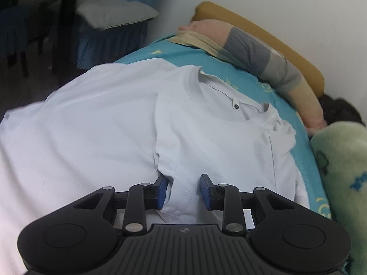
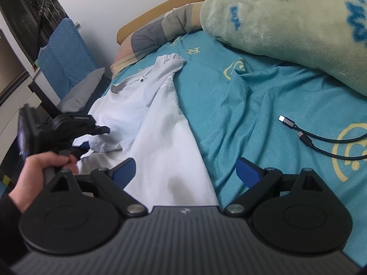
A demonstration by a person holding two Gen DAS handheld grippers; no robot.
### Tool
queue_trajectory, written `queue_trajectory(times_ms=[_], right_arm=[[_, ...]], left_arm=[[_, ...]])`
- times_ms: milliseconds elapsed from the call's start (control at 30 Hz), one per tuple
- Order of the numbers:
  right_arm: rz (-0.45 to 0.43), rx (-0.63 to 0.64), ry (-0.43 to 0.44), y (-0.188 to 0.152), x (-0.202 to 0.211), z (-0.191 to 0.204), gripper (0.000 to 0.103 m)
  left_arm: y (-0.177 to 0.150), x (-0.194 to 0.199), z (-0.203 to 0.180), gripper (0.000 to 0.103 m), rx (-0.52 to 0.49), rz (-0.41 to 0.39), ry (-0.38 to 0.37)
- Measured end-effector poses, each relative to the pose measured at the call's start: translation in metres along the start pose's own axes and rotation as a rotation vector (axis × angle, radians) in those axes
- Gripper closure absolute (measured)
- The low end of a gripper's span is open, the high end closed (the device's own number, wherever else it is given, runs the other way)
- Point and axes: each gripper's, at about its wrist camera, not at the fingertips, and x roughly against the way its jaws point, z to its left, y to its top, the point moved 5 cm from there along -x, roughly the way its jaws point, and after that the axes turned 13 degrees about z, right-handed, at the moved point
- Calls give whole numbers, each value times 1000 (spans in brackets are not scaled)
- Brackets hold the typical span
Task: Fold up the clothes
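A white T-shirt [image 1: 114,119] lies on a teal bedsheet [image 1: 174,50], collar toward the headboard, one side folded over the body. My left gripper [image 1: 183,190] is partly open, with a fold of the shirt's fabric between its blue pads [image 1: 161,191]; the pads do not press it. In the right wrist view the shirt [image 2: 160,137] runs from the collar down to my right gripper [image 2: 185,171], which is wide open over the shirt's edge. The left gripper [image 2: 91,137] shows there at left, held by a hand [image 2: 43,167].
A green fleece blanket [image 2: 286,23] lies at the right. A striped pillow [image 1: 263,52] lies along the wooden headboard [image 1: 263,29]. Two black cables [image 2: 321,137] lie on the sheet at right. A blue chair with a grey cushion [image 1: 114,13] stands beside the bed.
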Motion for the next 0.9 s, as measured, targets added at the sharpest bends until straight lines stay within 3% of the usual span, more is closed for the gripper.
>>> queue_trajectory(times_ms=[67,133,200,333,433,567,633,700,900], right_arm=[[3,2,-3,0,-1,0,8],[6,1,-1,0,-2,-1,8],[8,-1,1,0,-3,-1,8],[-2,-6,6,2,-2,-2,8],[-7,-2,11,3,-1,-1,8],[-24,21,27,4,1,3,8],[-35,40,36,4,2,8,8],[-40,62,45,5,3,13,8],[-95,154,63,4,19,30,8]], left_arm=[[11,-1,-2,101,-6,-1,1],[25,7,-4,102,-23,-34,28],[45,23,-4,102,-30,-116,65],[79,38,8,102,18,-240,198],[83,25,13,98,18,-198,178],[56,23,8,58,-17,-138,146],[38,34,1,54,-48,-111,131],[18,54,-6,41,-71,-88,107],[-48,146,-30,27,-160,-91,91]])
